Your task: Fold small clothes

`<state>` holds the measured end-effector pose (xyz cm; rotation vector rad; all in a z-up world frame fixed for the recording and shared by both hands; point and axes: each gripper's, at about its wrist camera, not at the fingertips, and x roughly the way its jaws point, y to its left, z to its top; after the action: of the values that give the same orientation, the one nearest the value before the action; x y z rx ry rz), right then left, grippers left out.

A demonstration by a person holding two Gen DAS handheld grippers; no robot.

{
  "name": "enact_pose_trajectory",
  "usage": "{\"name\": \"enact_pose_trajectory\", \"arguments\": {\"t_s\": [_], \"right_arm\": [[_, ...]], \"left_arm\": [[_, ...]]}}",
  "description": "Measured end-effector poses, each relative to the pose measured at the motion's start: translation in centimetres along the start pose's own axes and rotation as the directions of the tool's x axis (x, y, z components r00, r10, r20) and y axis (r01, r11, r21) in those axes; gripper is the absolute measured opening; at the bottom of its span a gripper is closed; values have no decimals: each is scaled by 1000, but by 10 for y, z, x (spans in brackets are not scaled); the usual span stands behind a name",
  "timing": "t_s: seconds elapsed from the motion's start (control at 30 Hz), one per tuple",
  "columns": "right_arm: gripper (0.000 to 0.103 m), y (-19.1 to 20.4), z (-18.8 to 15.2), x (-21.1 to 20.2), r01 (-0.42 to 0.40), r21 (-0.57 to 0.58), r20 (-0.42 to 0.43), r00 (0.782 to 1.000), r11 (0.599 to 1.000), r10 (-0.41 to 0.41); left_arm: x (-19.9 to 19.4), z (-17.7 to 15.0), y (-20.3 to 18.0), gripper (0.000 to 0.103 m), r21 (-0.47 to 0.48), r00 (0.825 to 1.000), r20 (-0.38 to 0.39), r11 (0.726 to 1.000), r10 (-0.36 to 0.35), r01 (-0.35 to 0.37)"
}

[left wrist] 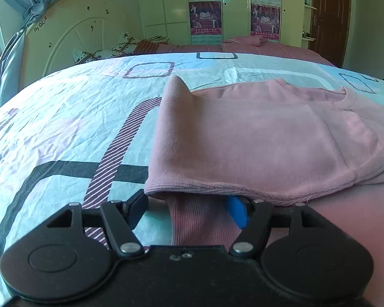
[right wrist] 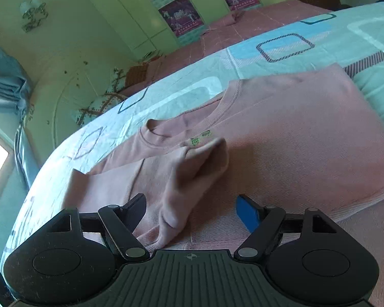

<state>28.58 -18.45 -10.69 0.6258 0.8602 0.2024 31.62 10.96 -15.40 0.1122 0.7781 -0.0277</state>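
Note:
A pink sweatshirt (left wrist: 256, 138) lies on the patterned bedsheet (left wrist: 64, 117), one side folded over so that a corner stands up. My left gripper (left wrist: 188, 204) is at its near edge. Its jaws are spread around the ribbed hem (left wrist: 199, 222) and its fingertips are tucked under the folded edge. Bare sheet shows between the black finger (left wrist: 137, 206) and the cloth. In the right wrist view the sweatshirt (right wrist: 294, 133) lies with its collar (right wrist: 166, 138) to the left. A folded-in sleeve (right wrist: 192, 174) runs loose between the wide-apart fingers of my right gripper (right wrist: 192, 209), with neither pad pressing on it.
A white headboard (left wrist: 71, 33) and a floral pillow (left wrist: 102, 52) stand at the far left, beside a blue curtain (left wrist: 10, 64). Behind are a pink bed (left wrist: 268, 47), a wardrobe with posters (left wrist: 206, 18) and a brown door (left wrist: 330, 20).

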Motion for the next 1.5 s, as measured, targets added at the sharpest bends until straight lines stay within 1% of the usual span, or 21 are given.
{"name": "enact_pose_trajectory", "arguments": {"t_s": [0.1,0.23,0.3,0.33,0.37,0.43,0.53,0.67,0.77,0.8,0.87,0.93,1.03,1.07,1.13,1.2,1.23,1.3,1.33,1.37,1.5], "right_arm": [[77,0,-3,2,-24,19,-36,999,1000,25],[76,10,-8,14,43,-29,-33,999,999,-44],[51,13,-9,21,66,-36,-28,997,997,-67],[34,15,-10,24,68,-44,-34,997,997,-69],[26,17,-11,26,61,-50,-41,997,997,-63],[19,25,-14,29,65,-93,-48,996,994,-70],[17,39,-12,25,59,-180,-9,998,982,-61],[16,55,3,-2,106,-333,112,991,937,-72],[15,50,12,-19,184,-385,185,975,904,-119],[15,44,15,-23,203,-386,193,972,900,-137],[16,26,17,-23,210,-361,161,974,908,-161],[16,10,15,-19,210,-339,121,976,917,-179],[16,-6,9,-17,233,-319,108,972,919,-209],[16,-11,9,-19,232,-299,104,972,926,-209],[16,-15,9,-17,234,-288,94,972,929,-215],[17,-21,7,-9,222,-289,35,975,931,-221],[22,-23,7,-8,224,-284,27,974,933,-225],[37,-26,6,-13,242,-278,46,970,930,-239],[48,-28,7,-18,255,-270,60,967,929,-248],[54,-30,8,-22,255,-261,68,967,931,-245],[54,-37,13,-32,260,-251,82,965,932,-247]], "left_arm": [[0,-1,0,67,0,1000,3,1000,1,-1],[0,-1,1,67,-11,1000,6,1000,2,-2],[0,-1,0,67,-9,1000,8,1000,3,-3],[0,-1,0,67,-10,1000,9,1000,3,-3],[1,-1,0,68,-9,1000,9,1000,6,-6],[2,-1,0,71,-7,1000,11,1000,13,-13],[2,0,1,71,-6,1000,13,1000,15,-15],[2,1,1,71,-3,1000,16,1000,22,-22],[4,2,-1,68,-3,999,22,1000,23,-23],[4,2,-2,63,0,999,27,1000,21,-21],[3,2,-5,50,11,999,47,1000,26,-26],[2,2,-9,31,22,998,61,999,30,-32],[0,1,-10,15,12,996,80,999,32,-33],[-1,1,-10,13,4,996,82,1000,31,-31],[0,0,-6,12,-30,997,70,999,26,-24],[2,0,2,13,-80,999,49,997,3,1],[1,1,5,16,-89,999,43,996,1,3],[0,2,8,22,-83,999,39,997,6,-3],[-1,2,9,24,-86,999,36,996,4,0],[-2,2,11,25,-96,999,33,995,-5,8],[-13,4,18,35,-146,999,23,989,-31,34]]}}
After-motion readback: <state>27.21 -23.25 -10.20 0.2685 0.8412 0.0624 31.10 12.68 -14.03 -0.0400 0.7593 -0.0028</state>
